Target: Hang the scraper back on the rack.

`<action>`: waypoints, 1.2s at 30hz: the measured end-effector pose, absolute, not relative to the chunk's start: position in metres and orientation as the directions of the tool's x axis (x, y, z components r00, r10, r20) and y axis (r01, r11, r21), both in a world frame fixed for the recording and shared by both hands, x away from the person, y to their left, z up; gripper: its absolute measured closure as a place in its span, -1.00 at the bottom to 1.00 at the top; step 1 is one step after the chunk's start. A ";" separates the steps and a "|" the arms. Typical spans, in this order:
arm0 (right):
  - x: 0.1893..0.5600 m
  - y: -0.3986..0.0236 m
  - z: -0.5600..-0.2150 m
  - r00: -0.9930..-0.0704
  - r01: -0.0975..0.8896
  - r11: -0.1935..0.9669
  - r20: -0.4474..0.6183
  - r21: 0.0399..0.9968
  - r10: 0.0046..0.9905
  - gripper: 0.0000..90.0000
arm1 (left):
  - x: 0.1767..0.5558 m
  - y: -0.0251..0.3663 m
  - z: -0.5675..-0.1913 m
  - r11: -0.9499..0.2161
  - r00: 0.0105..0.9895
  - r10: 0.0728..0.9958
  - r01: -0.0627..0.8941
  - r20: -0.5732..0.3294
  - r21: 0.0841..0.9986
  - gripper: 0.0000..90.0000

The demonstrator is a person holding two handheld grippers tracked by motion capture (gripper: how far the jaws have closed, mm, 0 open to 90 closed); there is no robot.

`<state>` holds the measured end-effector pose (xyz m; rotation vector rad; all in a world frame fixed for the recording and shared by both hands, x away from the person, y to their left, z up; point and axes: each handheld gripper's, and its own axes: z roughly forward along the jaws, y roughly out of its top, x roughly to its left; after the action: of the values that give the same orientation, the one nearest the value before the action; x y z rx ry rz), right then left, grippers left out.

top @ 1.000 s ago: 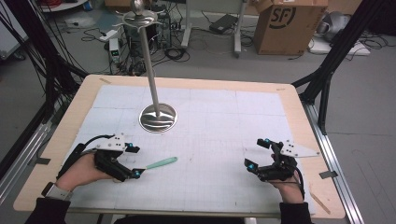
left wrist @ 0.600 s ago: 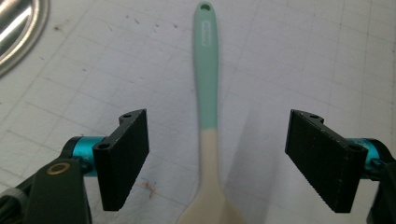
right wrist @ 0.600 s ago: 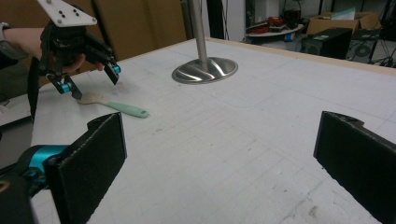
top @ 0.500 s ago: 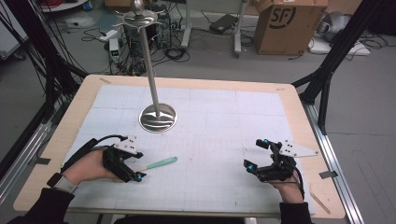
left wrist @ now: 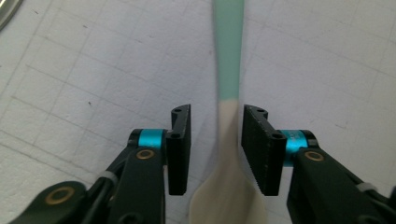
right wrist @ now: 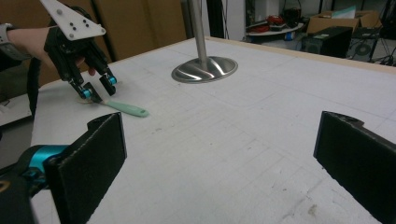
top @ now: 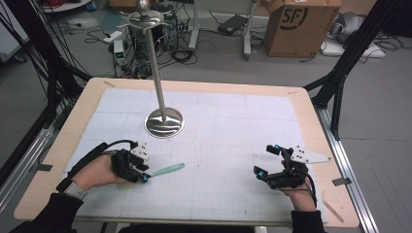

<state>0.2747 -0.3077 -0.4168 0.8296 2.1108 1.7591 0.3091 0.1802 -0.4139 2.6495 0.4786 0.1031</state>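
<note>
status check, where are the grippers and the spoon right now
Left gripper down astride the spoon neck, jaws just been closing, pads not yet pressing. Right gripper open, idle. Spoon flat on mat; metal stand well clear.

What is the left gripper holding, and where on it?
Nothing is gripped yet. The left gripper has just been closing, its fingers straddling the spoon at the cream neck near the bowl, gaps visible on both sides.
</note>
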 end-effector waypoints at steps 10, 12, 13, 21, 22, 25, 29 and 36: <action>0.275 -0.307 -0.417 -0.799 0.252 0.099 0.150 0.963 0.582 -0.97 | 0.312 0.176 -0.414 -0.869 0.947 0.320 0.301 -0.019 0.392 0.57; 0.275 -0.307 -0.418 -0.801 0.255 0.104 0.149 0.961 0.580 -0.97 | 0.312 0.172 -0.412 -0.889 0.955 0.298 0.279 -0.004 0.362 0.62; 0.275 -0.306 -0.418 -0.802 0.254 0.105 0.149 0.961 0.579 -0.97 | 0.312 0.170 -0.412 -0.896 0.956 0.294 0.278 -0.005 0.347 0.64; 0.275 -0.305 -0.418 -0.803 0.256 0.112 0.147 0.960 0.578 -0.97 | 0.317 0.164 -0.411 -0.908 0.955 0.296 0.290 -0.026 0.303 0.77; 0.276 -0.305 -0.418 -0.804 0.251 0.115 0.141 0.961 0.577 -0.97 | 0.317 0.164 -0.411 -0.906 0.955 0.296 0.289 -0.025 0.309 0.78; 0.275 -0.304 -0.419 -0.804 0.259 0.116 0.147 0.959 0.576 -0.97 | 0.313 0.165 -0.411 -0.907 0.956 0.292 0.278 -0.004 0.317 0.79; 0.275 -0.303 -0.419 -0.803 0.256 0.135 0.133 0.957 0.581 -0.97 | 0.310 0.166 -0.411 -0.901 0.953 0.301 0.279 0.017 0.331 0.79; 0.275 -0.305 -0.418 -0.803 0.255 0.125 0.138 0.959 0.580 -0.97 | 0.303 0.171 -0.410 -0.879 0.939 0.337 0.291 0.061 0.377 0.79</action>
<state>0.2752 -0.3048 -0.4184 0.8187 2.1358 1.7318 0.3027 0.1711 -0.4102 2.7273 0.4580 0.1767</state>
